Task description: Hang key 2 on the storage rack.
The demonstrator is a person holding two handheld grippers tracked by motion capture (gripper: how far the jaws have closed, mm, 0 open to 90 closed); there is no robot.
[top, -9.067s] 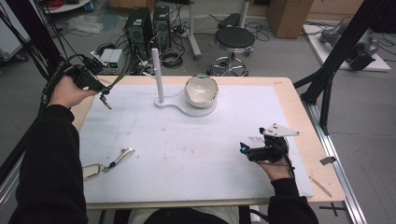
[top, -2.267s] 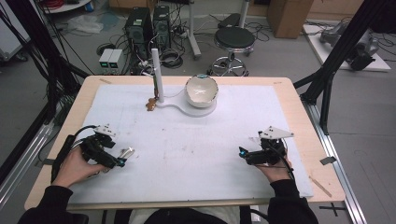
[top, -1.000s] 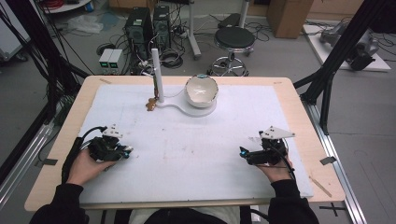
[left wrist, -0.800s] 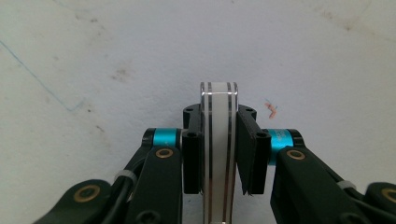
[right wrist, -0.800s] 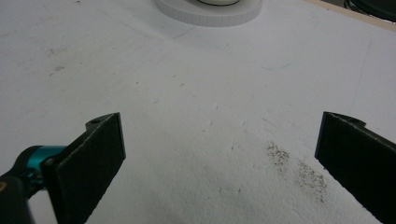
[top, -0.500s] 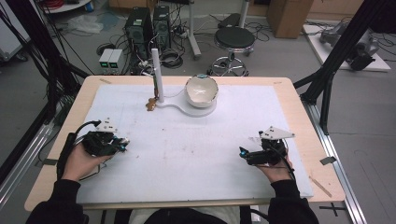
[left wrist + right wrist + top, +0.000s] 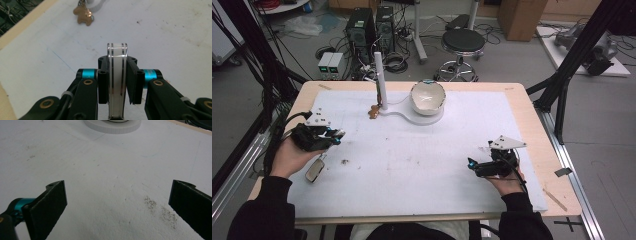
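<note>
I've brought my left gripper (image 7: 332, 135) from up by the stand down to the table's left, clamping the keyring (image 7: 117, 75).

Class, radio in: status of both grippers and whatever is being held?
Left gripper shut on clear ring-shaped piece, held over the white mat. Right gripper open, holding nothing. Brown bear charm ahead, well apart.

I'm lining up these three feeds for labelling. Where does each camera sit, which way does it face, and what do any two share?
High view: above the person's side, facing forward and down on the table; forearms, left gripper, right gripper.
Left gripper view: on the left gripper, facing the stand; fingers clamp a clear keychain strap.
Right gripper view: on the right gripper, fingers apart.
Shared: bear charm in high and left views.
</note>
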